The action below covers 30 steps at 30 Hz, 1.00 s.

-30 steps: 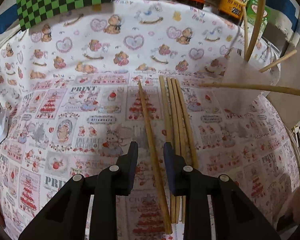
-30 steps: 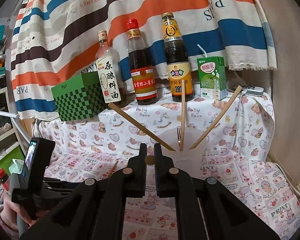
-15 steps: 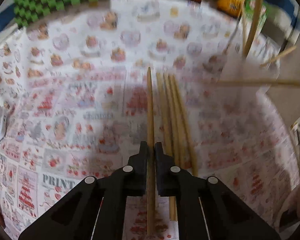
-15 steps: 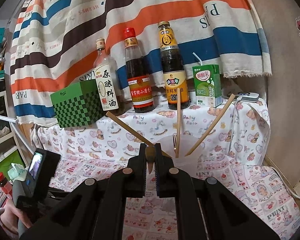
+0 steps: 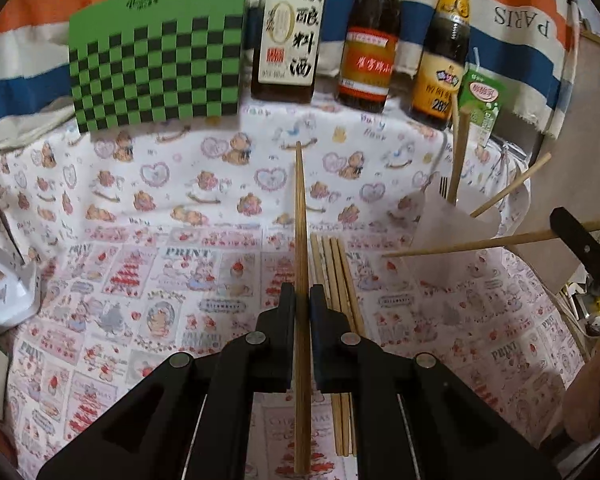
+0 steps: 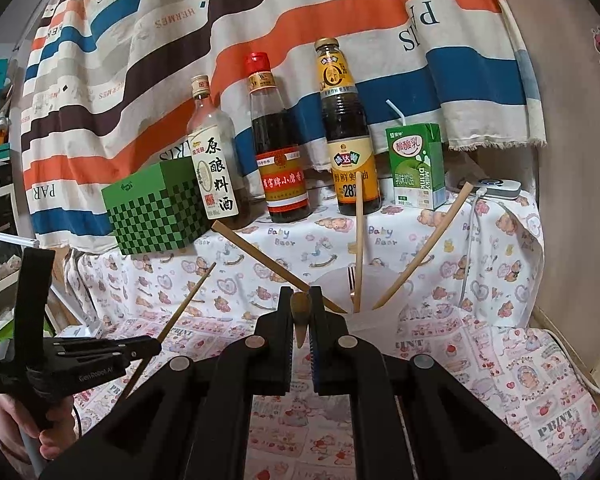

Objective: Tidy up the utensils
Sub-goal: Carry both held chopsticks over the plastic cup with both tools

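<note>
A: Where's the slim wooden chopstick (image 5: 301,216)?
B: Clamped in the left gripper (image 5: 302,298), above the printed cloth (image 5: 140,280). The right gripper (image 6: 301,300) pinches another round wooden stick (image 6: 300,312) by the translucent cup (image 6: 370,312).

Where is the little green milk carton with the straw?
In the right wrist view, the milk carton stands at the back right, beside the yellow-labelled sauce bottle.
</note>
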Tool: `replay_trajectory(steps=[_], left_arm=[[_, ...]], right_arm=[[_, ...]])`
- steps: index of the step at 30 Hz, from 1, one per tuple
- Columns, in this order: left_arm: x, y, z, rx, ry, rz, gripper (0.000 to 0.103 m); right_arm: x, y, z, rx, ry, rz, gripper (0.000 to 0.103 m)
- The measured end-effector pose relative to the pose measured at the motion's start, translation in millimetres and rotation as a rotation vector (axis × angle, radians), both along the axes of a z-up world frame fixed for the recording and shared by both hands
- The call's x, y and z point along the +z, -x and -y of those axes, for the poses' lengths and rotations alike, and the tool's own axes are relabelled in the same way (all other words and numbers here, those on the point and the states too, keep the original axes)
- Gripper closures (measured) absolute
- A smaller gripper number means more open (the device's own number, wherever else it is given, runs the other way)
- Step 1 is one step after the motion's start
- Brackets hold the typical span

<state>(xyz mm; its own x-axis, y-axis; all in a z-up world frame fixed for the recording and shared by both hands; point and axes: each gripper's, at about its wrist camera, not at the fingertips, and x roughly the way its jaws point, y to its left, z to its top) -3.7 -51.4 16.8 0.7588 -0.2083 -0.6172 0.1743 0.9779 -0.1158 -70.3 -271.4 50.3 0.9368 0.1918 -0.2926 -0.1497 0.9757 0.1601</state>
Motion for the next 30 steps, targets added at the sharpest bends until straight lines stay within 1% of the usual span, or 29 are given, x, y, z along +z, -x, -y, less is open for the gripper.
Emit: replay_trajectory(steps=[4,7,10,12,15,16,17,19,21,22,23,27,28,30], left_arm=[[2,3,-1,-0.003,0.005,0.013,0.097],[5,6,-2,-0.009,0.02,0.027,0.097],[10,10,-3,-0.009,0.034,0.058,0.097],[15,15,-6,-0.01,0.049,0.088,0.097],[26,25,-10,-0.013,0.06,0.153,0.097],[30,29,-11,-0.019,0.054,0.191,0.097],[35,32,-12,-0.015,0.031,0.227,0.097],[44,35,-19,0.012,0.002,0.278,0.097],[55,36,-28,0.012,0.035,0.291,0.097],[61,38,-31,0.007,0.052,0.294,0.097],[69,39,-32,0.002,0.051,0.298,0.097],[89,46,-26,-0.019,-0.005,0.317,0.097],[94,48,-25,-0.027,-0.011,0.322,0.097],[103,51,-21,-0.046,-0.019,0.325,0.097]], right_arm=[[2,3,1,0.0,-0.002,0.017,0.095],[9,11,5,-0.001,-0.021,0.053,0.095],[19,21,11,0.003,-0.042,0.109,0.095],[27,29,16,-0.001,-0.062,0.145,0.095],[40,39,28,-0.005,-0.119,0.175,0.095],[47,47,31,-0.01,-0.114,0.221,0.095],[52,52,31,-0.031,-0.088,0.264,0.095],[58,59,32,-0.093,-0.035,0.33,0.095],[61,58,40,-0.118,-0.048,0.33,0.095],[61,56,46,-0.119,-0.079,0.32,0.095],[60,53,50,-0.127,-0.095,0.315,0.095],[57,41,63,-0.184,-0.109,0.304,0.095],[57,39,67,-0.19,-0.129,0.29,0.095],[58,35,76,-0.162,-0.186,0.273,0.095]])
